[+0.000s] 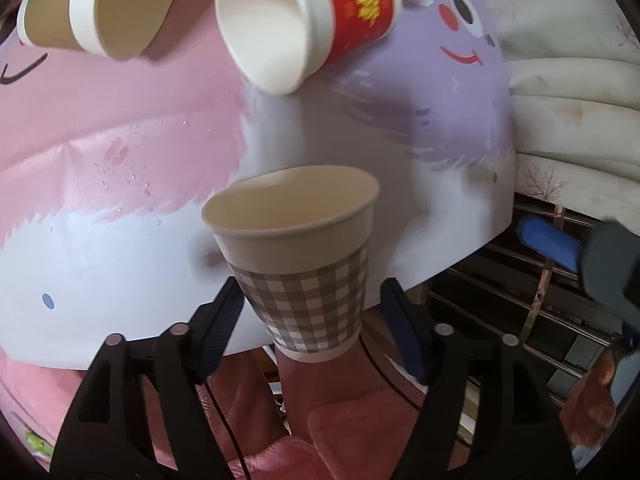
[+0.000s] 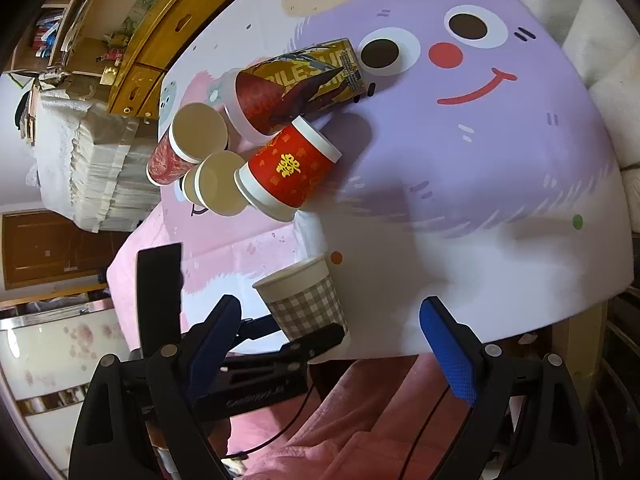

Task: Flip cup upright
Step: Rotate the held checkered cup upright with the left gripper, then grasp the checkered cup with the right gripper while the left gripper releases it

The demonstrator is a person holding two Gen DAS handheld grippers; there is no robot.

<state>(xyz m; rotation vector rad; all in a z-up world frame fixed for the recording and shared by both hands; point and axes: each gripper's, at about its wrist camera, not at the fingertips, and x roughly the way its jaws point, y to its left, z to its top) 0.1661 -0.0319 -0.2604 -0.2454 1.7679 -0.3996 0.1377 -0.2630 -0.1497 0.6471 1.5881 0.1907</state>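
A grey-checked paper cup (image 1: 300, 264) stands upright, mouth up, at the near edge of the table (image 1: 120, 248). My left gripper (image 1: 310, 320) is open, its fingers on either side of the cup's lower half with gaps on both sides. In the right wrist view the same cup (image 2: 306, 300) stands at the table edge with the left gripper's finger (image 2: 316, 340) by its base. My right gripper (image 2: 332, 344) is open and empty, off the table edge, to the right of the cup.
Several other paper cups lie on their sides farther back: a red cup (image 1: 304, 20) (image 2: 292, 168), a brown cup (image 1: 100, 4) (image 2: 216, 184), and a gold-and-red cup (image 2: 296, 84). A cartoon tablecloth covers the table (image 2: 500, 200). A white sofa (image 1: 568, 92) lies beyond the right edge.
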